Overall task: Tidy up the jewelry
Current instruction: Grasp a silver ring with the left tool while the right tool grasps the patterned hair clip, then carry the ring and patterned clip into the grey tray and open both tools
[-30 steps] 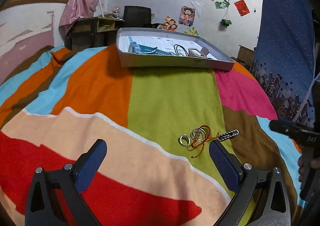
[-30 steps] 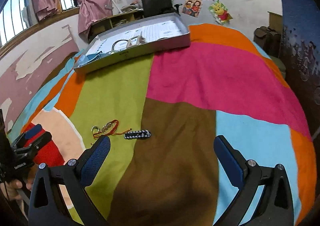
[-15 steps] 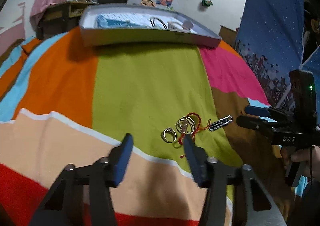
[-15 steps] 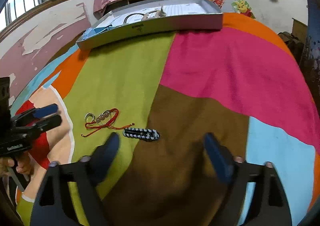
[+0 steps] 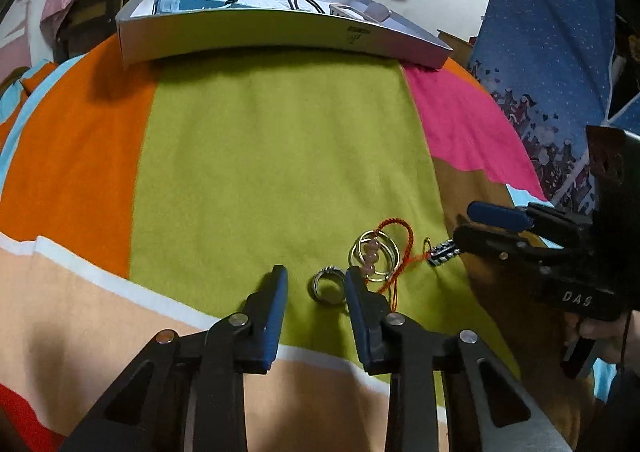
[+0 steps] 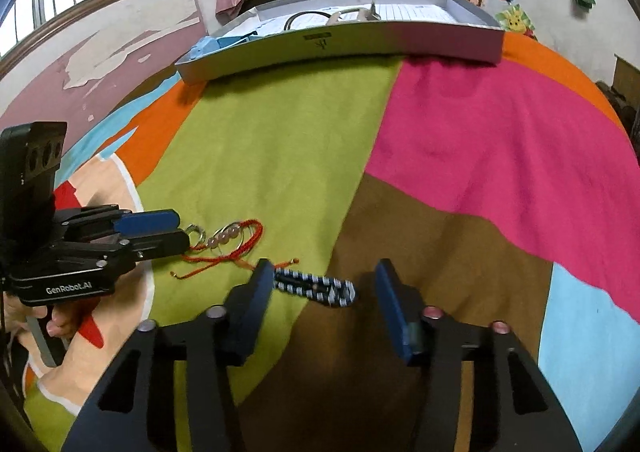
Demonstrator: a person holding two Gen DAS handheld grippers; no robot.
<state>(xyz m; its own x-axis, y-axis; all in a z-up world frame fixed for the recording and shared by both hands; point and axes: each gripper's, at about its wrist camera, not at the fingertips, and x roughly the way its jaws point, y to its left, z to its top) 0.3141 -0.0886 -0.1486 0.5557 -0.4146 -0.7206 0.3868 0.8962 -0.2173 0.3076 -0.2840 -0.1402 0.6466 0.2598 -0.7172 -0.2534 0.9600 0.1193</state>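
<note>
Left gripper (image 5: pixel 316 284): jaws have just been closing and stand narrowed, not yet pressing; the silver ring (image 5: pixel 327 285) lies between your pads, close against the right-hand one. Just beyond that pad, the gold hoops with pink beads (image 5: pixel 373 257) and red cord (image 5: pixel 394 248), tangled together.

Right gripper (image 6: pixel 322 284): jaws likewise just closing, a gap left on the right side; the blue-and-white braided piece (image 6: pixel 316 288) lies between them, its left end at the left pad.

Step in hand, as judged: a paired pick, one item per gripper. Next move calls for finishing each squeeze, keeping the left pad off the cord, then a straight lift.

Edges: the two grippers sit near each other; the cord's loose tail reaches almost to your right gripper's left finger.

Open room: bare blanket (image 5: pixel 260 156) ahead of both grippers up to the grey tray (image 5: pixel 280 32), far ahead, its near wall facing you.
</note>
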